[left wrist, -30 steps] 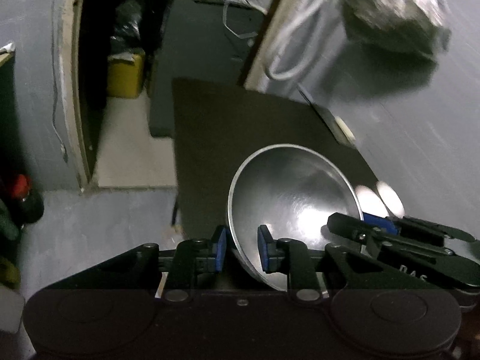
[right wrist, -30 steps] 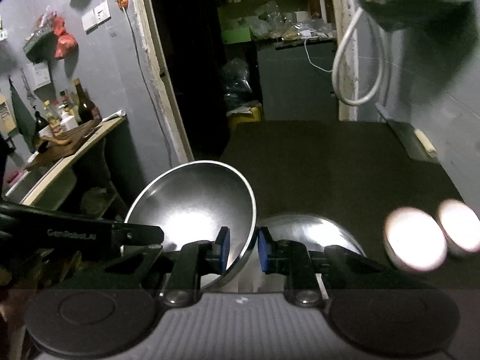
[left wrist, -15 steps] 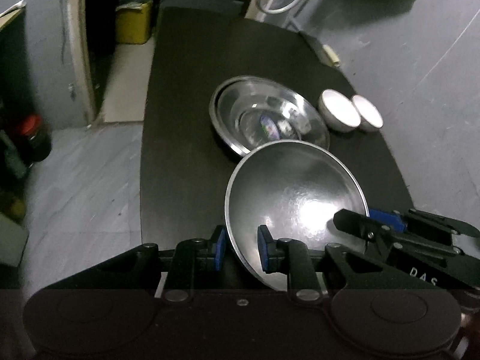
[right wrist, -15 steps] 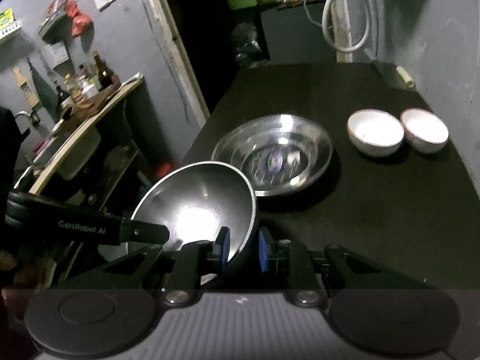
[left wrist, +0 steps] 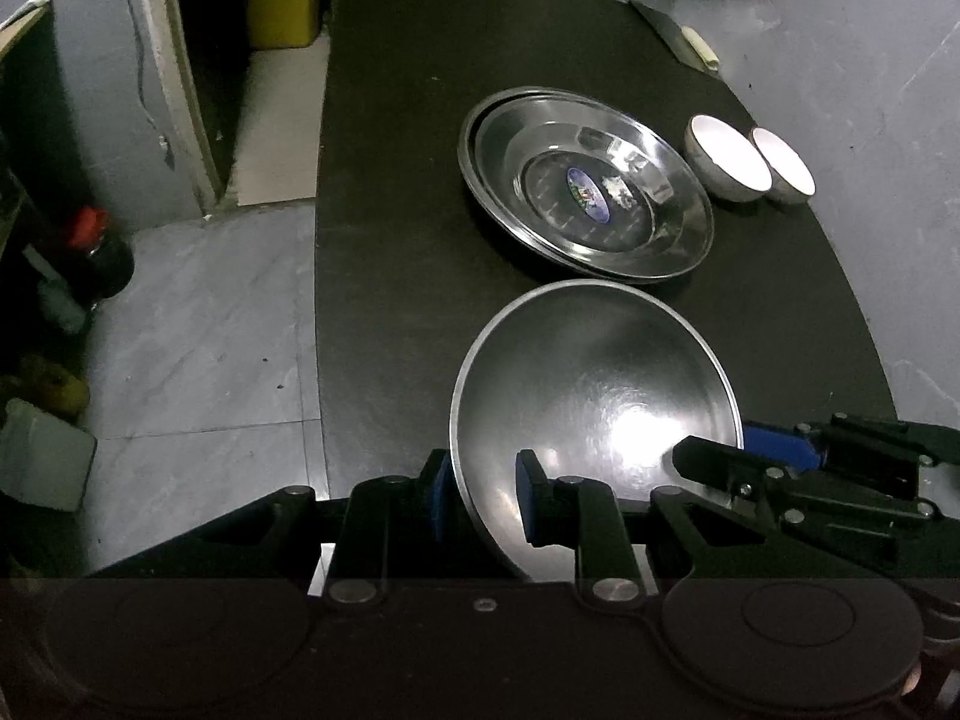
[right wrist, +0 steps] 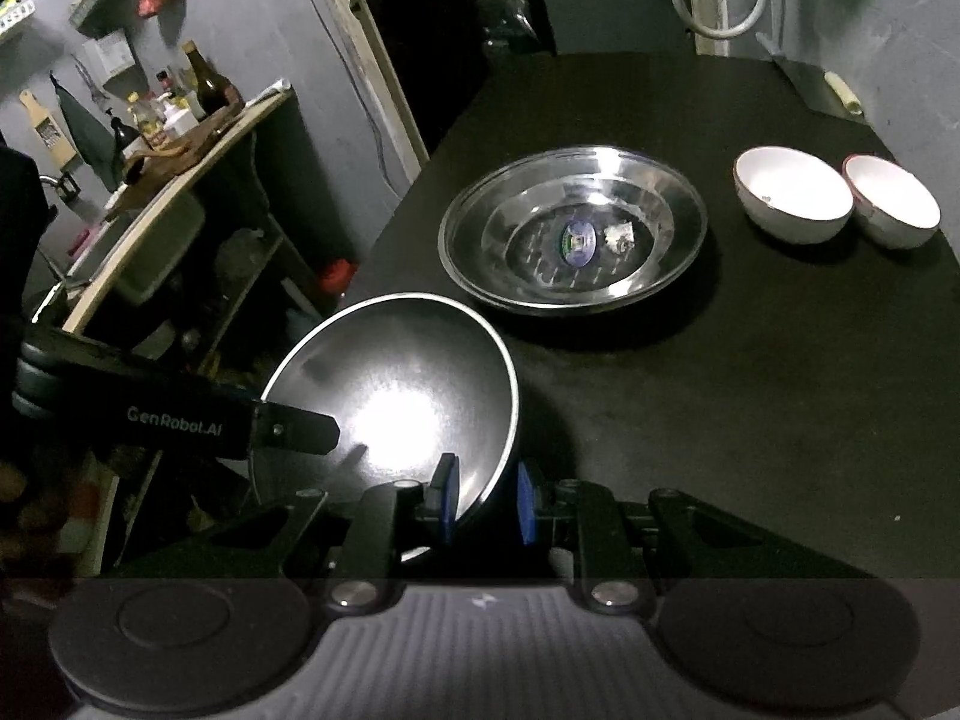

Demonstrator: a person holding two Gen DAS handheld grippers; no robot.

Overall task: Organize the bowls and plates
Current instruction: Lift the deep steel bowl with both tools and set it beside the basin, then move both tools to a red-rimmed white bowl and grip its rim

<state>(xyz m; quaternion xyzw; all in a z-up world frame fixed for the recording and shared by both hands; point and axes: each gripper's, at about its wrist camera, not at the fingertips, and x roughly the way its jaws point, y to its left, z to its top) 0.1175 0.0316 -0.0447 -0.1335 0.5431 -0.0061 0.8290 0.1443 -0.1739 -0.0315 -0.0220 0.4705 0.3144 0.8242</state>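
Flanking grey walls [left wrist: 840, 30], black table [left wrist: 390, 240].

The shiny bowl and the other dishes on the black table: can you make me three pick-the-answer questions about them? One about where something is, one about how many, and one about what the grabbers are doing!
1. Where do the white bowls sit?
A. Inside the steel plates
B. On the table, to the right of the steel plates
C. On the floor

2. How many white bowls are there?
A. One
B. Two
C. Four

3. What is happening to the steel bowl?
A. It lies flat on the table, untouched
B. It is stacked in the plates
C. Both grippers pinch its rim and hold it tilted

Answers:
1. B: the white bowls stand on the black table, apart from the steel plates.
2. B: two sit side by side, the second at the far right.
3. C: the left gripper and the right gripper each clamp the rim.
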